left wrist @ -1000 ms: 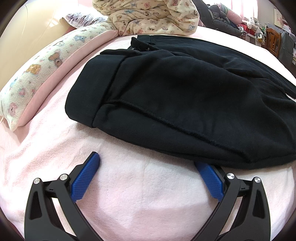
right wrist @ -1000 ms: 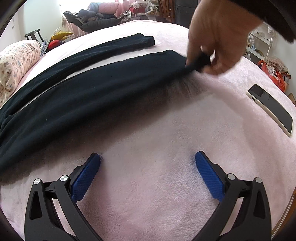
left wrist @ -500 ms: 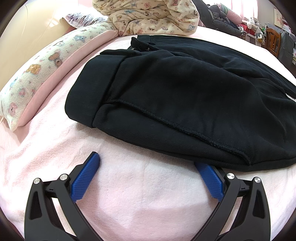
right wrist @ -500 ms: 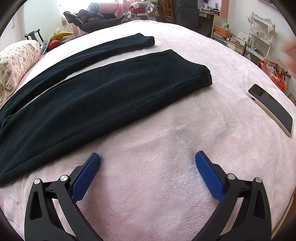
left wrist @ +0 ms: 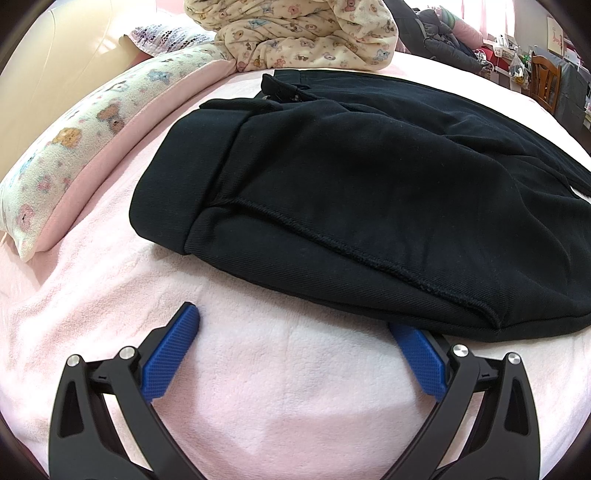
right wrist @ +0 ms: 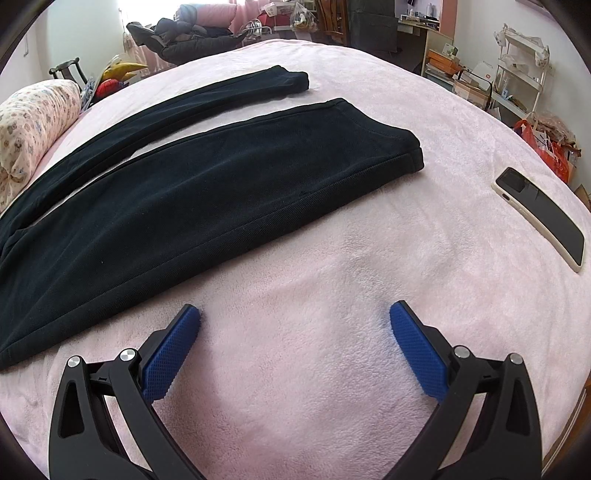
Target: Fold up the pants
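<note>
Black pants (left wrist: 369, 192) lie flat on a pink bed cover (left wrist: 288, 380). The left wrist view shows their waist end, the waistband at the left. The right wrist view shows the two legs (right wrist: 207, 184) spread apart, the near leg's hem (right wrist: 410, 151) to the right and the far leg (right wrist: 229, 92) behind. My left gripper (left wrist: 295, 325) is open and empty, resting low at the near edge of the waist; its right fingertip sits under the fabric's edge. My right gripper (right wrist: 295, 321) is open and empty on the cover, in front of the near leg.
A long patterned pillow (left wrist: 74, 147) lies left of the waist, a bear-print blanket (left wrist: 303, 33) behind it. A phone (right wrist: 539, 214) lies on the cover at the right. Chairs, shelves and clutter stand beyond the bed.
A bare hand that held the near leg's hem one second ago has let go and left the view. The leg now lies flat. Both grippers have stayed in place.
</note>
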Demonstrator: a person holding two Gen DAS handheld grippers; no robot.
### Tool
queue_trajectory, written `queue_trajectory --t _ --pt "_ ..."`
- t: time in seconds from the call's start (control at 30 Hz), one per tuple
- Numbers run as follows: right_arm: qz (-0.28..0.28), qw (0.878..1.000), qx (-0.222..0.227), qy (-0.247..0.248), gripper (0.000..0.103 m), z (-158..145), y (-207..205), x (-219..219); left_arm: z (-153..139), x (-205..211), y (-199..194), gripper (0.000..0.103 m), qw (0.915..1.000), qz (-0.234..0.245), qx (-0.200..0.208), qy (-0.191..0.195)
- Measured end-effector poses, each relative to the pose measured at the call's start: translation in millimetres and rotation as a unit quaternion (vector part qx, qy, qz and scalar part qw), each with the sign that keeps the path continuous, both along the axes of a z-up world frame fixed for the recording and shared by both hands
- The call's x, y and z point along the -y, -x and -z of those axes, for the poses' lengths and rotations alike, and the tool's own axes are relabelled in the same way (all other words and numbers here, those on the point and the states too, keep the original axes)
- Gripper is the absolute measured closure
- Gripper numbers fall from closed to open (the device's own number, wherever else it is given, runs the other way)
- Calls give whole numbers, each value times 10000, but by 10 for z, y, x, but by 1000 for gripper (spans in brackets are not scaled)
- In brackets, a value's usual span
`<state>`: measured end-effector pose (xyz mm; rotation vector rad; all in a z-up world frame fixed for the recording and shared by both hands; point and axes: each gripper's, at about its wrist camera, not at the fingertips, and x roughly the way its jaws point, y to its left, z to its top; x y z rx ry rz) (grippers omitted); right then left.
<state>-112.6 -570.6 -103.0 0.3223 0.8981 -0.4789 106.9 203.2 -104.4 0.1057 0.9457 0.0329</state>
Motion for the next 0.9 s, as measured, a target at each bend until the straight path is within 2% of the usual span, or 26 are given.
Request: queue_trajectory --t 0.37,0.57,0.63,0.73,0.77,0.83,0.9 --pt "-1 10000 -41 48 1 10 0 0 -4 0 1 2 10000 -1 0 -1" --pt "-101 9995 -212 -206 1 -136 17 -10 -4 1 2 2 10000 -1 0 -1" --pt "-236 9977 126 -629 1 -346 146 -93 -8 -3 3 2 10000 -1 -1 0" --pt "-638 9881 1195 -722 1 -901 517 -399 -1 2 1 2 10000 -1 0 -1" --pt "-750 9825 1525 -758 1 -1068 653 -511 -4 0 2 2 10000 -1 0 -1" --pt "-917 9635 2195 -1230 1 -1354 970 -759 0 2 1 2 10000 -1 0 -1" --pt "-867 9488 2421 -1835 1 -1446 1187 -924 -1 2 1 2 10000 -1 0 -1"
